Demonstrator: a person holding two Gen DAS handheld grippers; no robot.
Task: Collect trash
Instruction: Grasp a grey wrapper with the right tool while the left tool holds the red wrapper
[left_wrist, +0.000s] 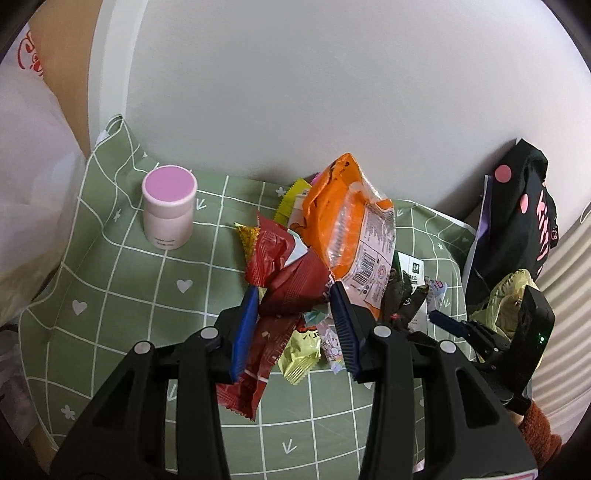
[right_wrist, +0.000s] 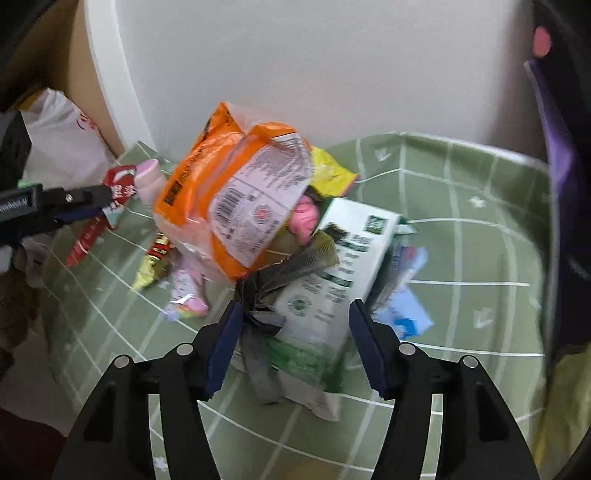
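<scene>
A heap of snack wrappers lies on a green checked cloth (left_wrist: 129, 288). On top sits an orange bag (left_wrist: 351, 221) (right_wrist: 229, 192). My left gripper (left_wrist: 293, 291) is shut on crumpled red wrappers (left_wrist: 284, 280), which fill the gap between its blue pads; in the right wrist view the left gripper (right_wrist: 92, 199) shows at the left edge with a red wrapper (right_wrist: 118, 184) at its tip. My right gripper (right_wrist: 295, 306) stands open, its jaws wide on either side of a green-and-white packet (right_wrist: 332, 288) and a dark wrapper (right_wrist: 258, 295). The right gripper (left_wrist: 454, 325) is also seen in the left wrist view.
A white jar with a pink lid (left_wrist: 170, 206) stands at the cloth's back left. A black bag with pink dots (left_wrist: 517, 221) and a yellowish plastic bag (left_wrist: 506, 295) sit at the right. A white plastic bag (left_wrist: 26, 184) is at the left. A white wall rises behind.
</scene>
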